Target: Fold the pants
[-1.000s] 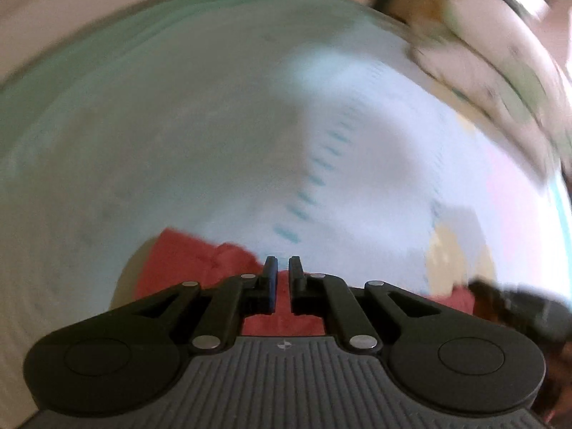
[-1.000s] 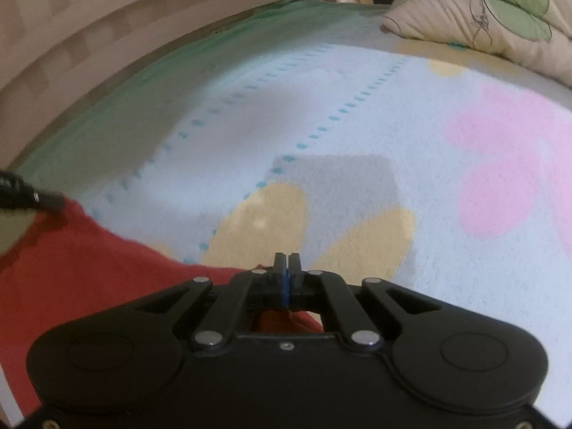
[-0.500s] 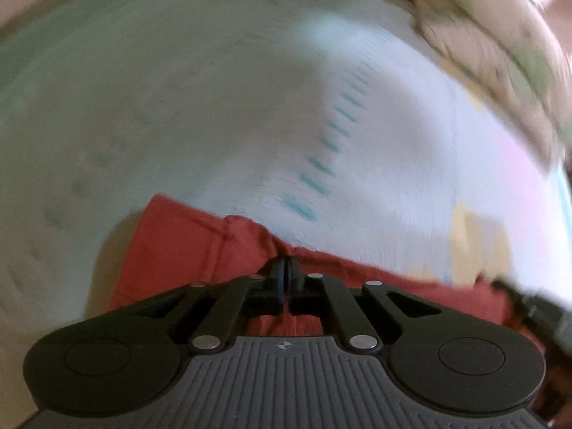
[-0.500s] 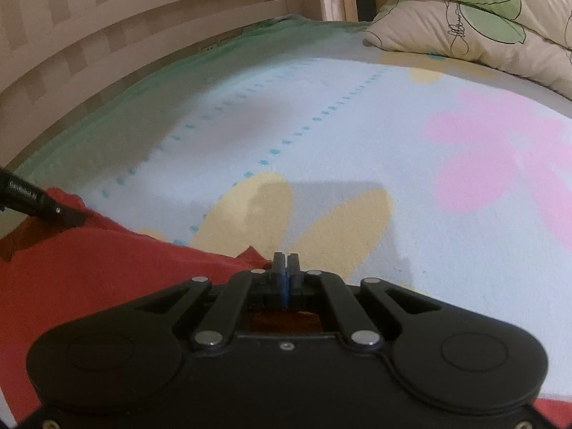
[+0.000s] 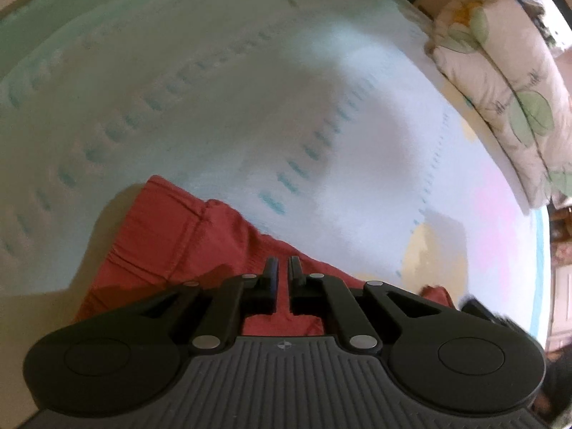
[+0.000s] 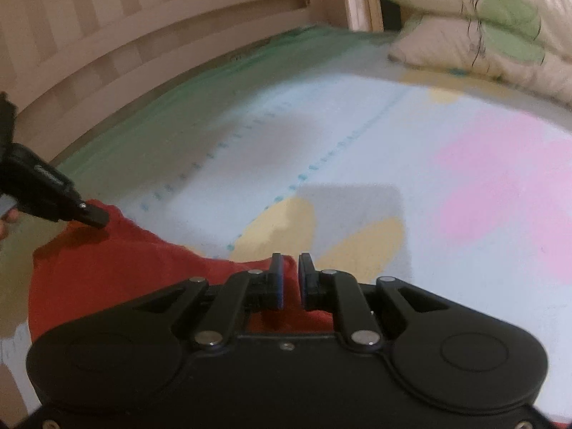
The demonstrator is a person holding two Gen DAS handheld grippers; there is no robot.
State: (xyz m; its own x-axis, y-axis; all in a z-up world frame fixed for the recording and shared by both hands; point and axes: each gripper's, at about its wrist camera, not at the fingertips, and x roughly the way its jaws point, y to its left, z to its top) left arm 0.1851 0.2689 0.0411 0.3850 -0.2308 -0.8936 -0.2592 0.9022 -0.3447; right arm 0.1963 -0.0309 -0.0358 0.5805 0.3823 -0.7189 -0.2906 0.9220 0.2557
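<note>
Two hand-held grippers hang over the near part of the red pants, which lie flat on the bed. The left hand-held gripper is closed to a thin slit, its tips over the pants' far edge, and no cloth shows pinched in it. The right hand-held gripper has just been opening. Its jaws stand slightly apart, red cloth shows beneath the gap, and the pads do not press on it.

From the right wrist, the pants' long axis runs across the view, from under this gripper out to the corner where the left one sits. Each hand is therefore nearest its own end, and I judge that any next grasp means reaching down, not forward.

Beyond the pants' far edge the flowered blanket lies bare, so nothing blocks a fold that way. Farther off are two pillows. A wooden rail runs along the side, well apart from the pants.
</note>
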